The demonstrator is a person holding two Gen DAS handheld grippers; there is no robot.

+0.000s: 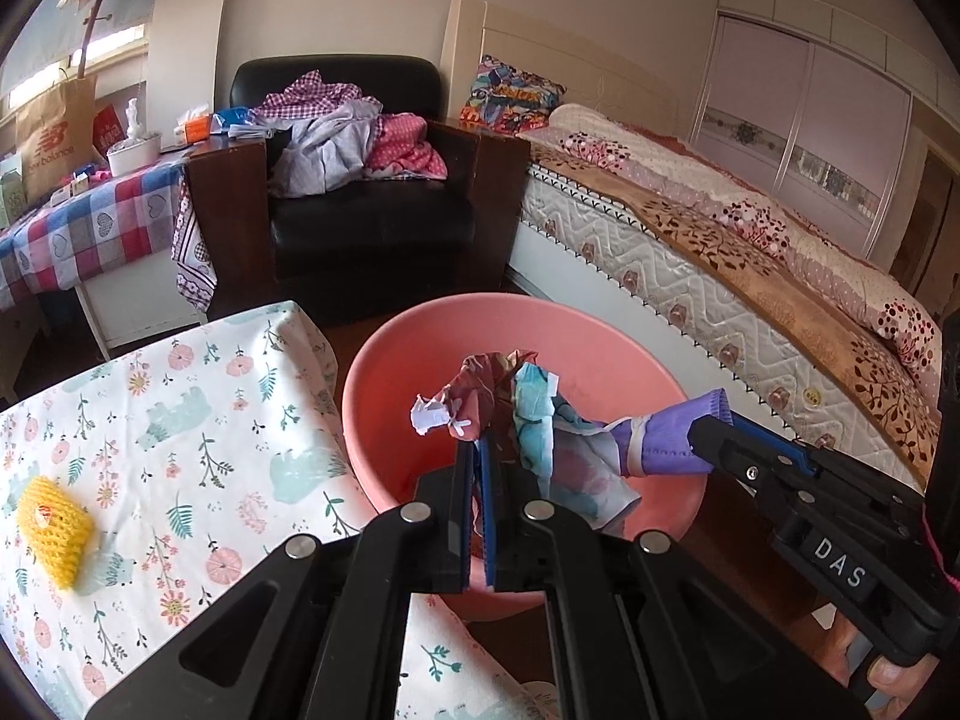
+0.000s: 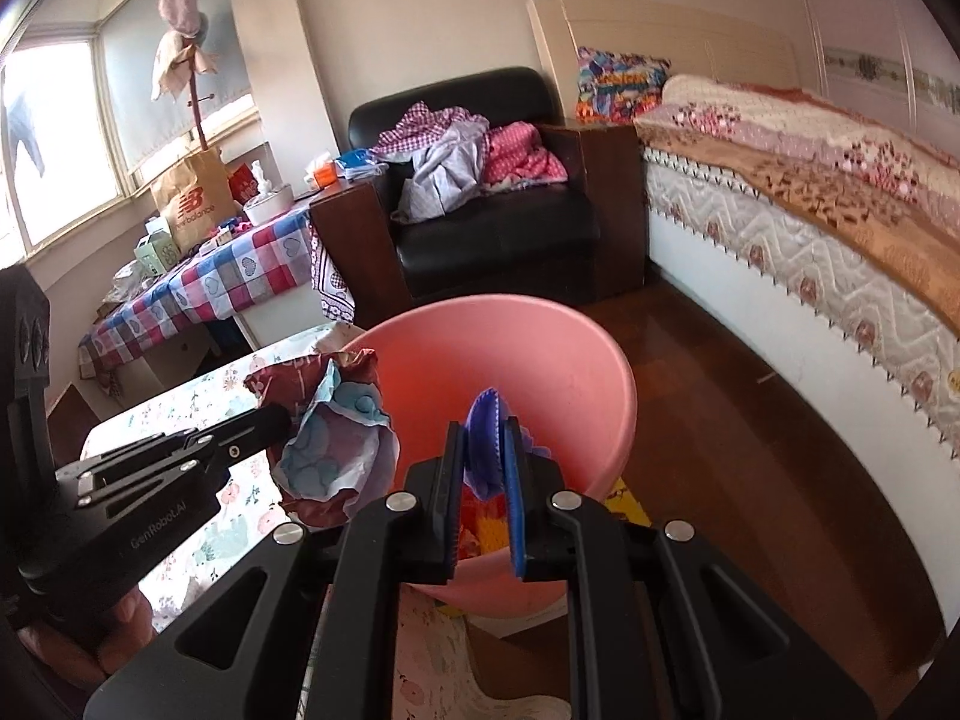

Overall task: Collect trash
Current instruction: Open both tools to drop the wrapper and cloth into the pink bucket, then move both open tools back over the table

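A pink bin (image 1: 600, 360) stands on the floor beside the flowered table; it also shows in the right wrist view (image 2: 540, 348). My left gripper (image 1: 478, 450) is shut on a crumpled red and light-blue wrapper (image 1: 528, 414) and holds it over the bin's mouth. It also shows in the right wrist view (image 2: 336, 438). My right gripper (image 2: 483, 438) is shut on a purple wrapper (image 2: 483, 438), also over the bin. In the left wrist view the purple wrapper (image 1: 666, 438) sticks out of the right gripper (image 1: 708, 438). A yellow foam fruit net (image 1: 54, 531) lies on the table.
The table with the flowered cloth (image 1: 180, 420) is left of the bin. A black armchair (image 1: 372, 210) heaped with clothes stands behind. A bed (image 1: 720, 252) runs along the right. A checked-cloth table (image 1: 90, 222) with clutter is at the far left. Dark wood floor (image 2: 750, 450) lies right of the bin.
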